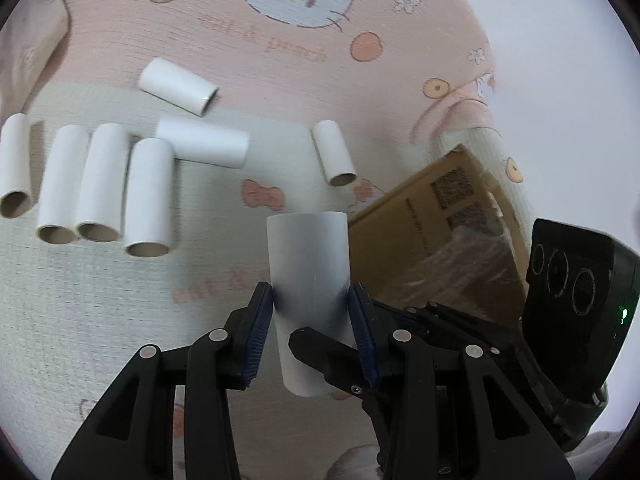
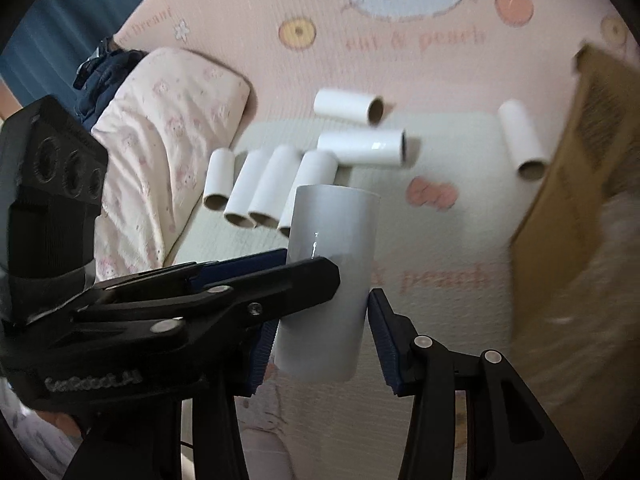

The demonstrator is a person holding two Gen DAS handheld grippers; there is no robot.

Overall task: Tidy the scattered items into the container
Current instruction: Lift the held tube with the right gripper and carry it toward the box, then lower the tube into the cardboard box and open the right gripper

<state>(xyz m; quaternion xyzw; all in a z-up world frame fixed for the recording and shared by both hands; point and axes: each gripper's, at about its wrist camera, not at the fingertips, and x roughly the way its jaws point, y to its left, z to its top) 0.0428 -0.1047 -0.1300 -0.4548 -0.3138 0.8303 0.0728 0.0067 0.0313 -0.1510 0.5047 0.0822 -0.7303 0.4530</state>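
My left gripper (image 1: 311, 300) is shut on a white cardboard tube (image 1: 310, 280), held upright above the mat. In the right wrist view the same tube (image 2: 332, 272) stands between my right gripper's (image 2: 320, 340) open fingers, with a gap at the right pad (image 2: 386, 344). The left gripper's finger (image 2: 256, 284) reaches in from the left and clamps the tube. Several more white tubes (image 1: 104, 188) lie on the mat at the left, also seen in the right wrist view (image 2: 276, 184). A brown cardboard box (image 1: 444, 232) sits at the right, also in the right wrist view (image 2: 580, 184).
A pink cartoon-print mat (image 1: 304, 52) covers the floor. A single tube (image 1: 334, 152) lies near the box. A pale pillow (image 2: 160, 140) and dark blue cloth (image 2: 100, 76) lie at the left. The right gripper's black body (image 1: 576, 300) is beside the box.
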